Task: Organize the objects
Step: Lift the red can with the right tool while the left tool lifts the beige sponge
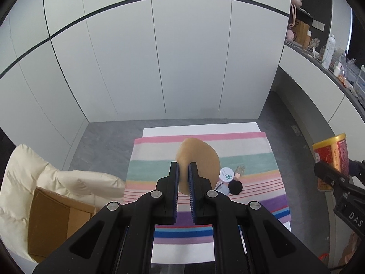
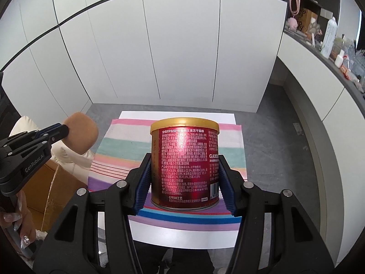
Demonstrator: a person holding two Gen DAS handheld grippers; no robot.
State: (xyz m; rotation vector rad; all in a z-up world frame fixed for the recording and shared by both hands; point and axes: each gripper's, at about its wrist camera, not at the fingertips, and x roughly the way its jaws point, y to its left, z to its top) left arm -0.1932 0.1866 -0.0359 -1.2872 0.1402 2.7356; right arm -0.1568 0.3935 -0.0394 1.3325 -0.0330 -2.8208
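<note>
My left gripper [image 1: 183, 167] is shut on the edge of a flat tan makeup puff [image 1: 200, 159], held in the air above the striped cloth [image 1: 157, 153]. The same puff [image 2: 81, 132] shows at the left of the right wrist view, pinched by the left gripper [image 2: 62, 130]. My right gripper [image 2: 184, 166] is shut on a red can with a gold lid [image 2: 184, 159], upright between the blue pads and lifted off the cloth [image 2: 123, 141]. That can [image 1: 333, 157] also appears at the right edge of the left wrist view. A white round compact [image 1: 227, 174], a black-headed brush [image 1: 236, 186] and a clear jar [image 1: 222, 188] lie on the cloth.
The cloth lies on a white board [image 1: 200, 129] on the grey floor. A cardboard box [image 1: 57, 219] draped with a cream padded jacket [image 1: 45, 178] stands to the left. White cabinet doors [image 1: 159, 57] close off the back. A cluttered shelf [image 1: 330, 52] runs along the right. A hand [image 2: 18, 219] holds the left gripper's handle.
</note>
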